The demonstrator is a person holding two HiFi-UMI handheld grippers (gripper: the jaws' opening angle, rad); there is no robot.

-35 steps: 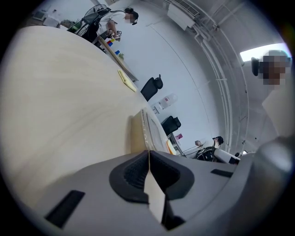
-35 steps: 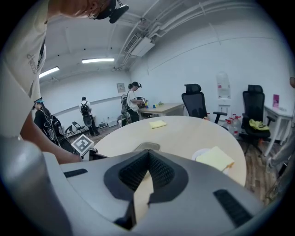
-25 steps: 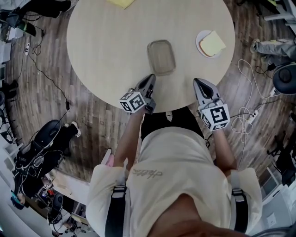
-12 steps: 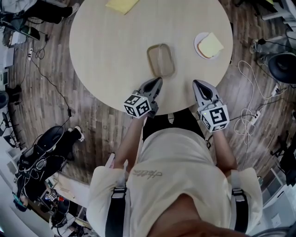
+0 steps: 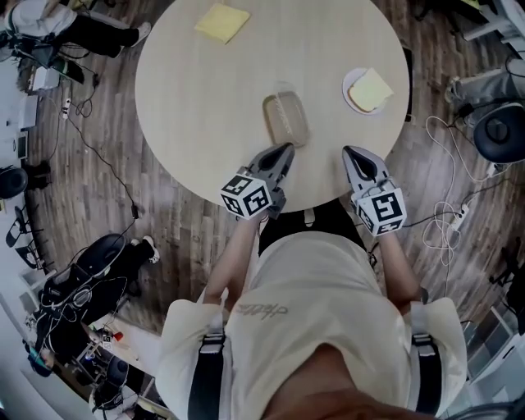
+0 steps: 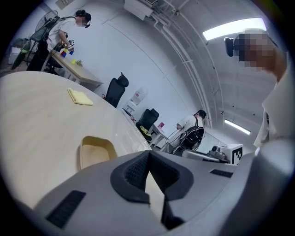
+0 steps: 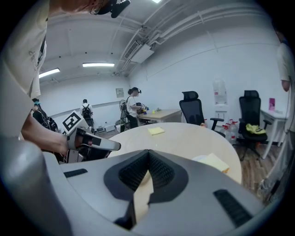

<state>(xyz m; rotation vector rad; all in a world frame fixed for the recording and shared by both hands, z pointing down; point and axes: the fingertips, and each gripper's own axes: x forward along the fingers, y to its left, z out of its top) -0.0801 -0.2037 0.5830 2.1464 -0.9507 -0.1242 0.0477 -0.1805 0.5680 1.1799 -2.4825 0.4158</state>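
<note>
Both grippers hover over the near edge of a round pale wooden table (image 5: 205, 98). My left gripper (image 5: 283, 151) is shut and empty, its tips just short of a clear rounded rectangular container (image 5: 285, 120) that lies at the table's middle. The left gripper view shows that container (image 6: 94, 151) low and to the left of the left gripper (image 6: 148, 154). My right gripper (image 5: 351, 152) is shut and empty, to the right of the container. In the right gripper view the left gripper (image 7: 92, 143) shows at the left, beyond my right gripper (image 7: 148, 154).
A yellow cloth (image 5: 222, 22) lies at the table's far left. A white plate (image 5: 353, 82) bearing a yellow sponge (image 5: 371, 89) sits at the far right. Office chairs (image 7: 196, 107), desks and other people (image 7: 132, 103) stand around the room; cables (image 5: 447, 230) lie on the wooden floor.
The left gripper has levelled out and turned toward the container, which now shows in its view. It has edged right, into the right gripper view. The right gripper has barely moved.
</note>
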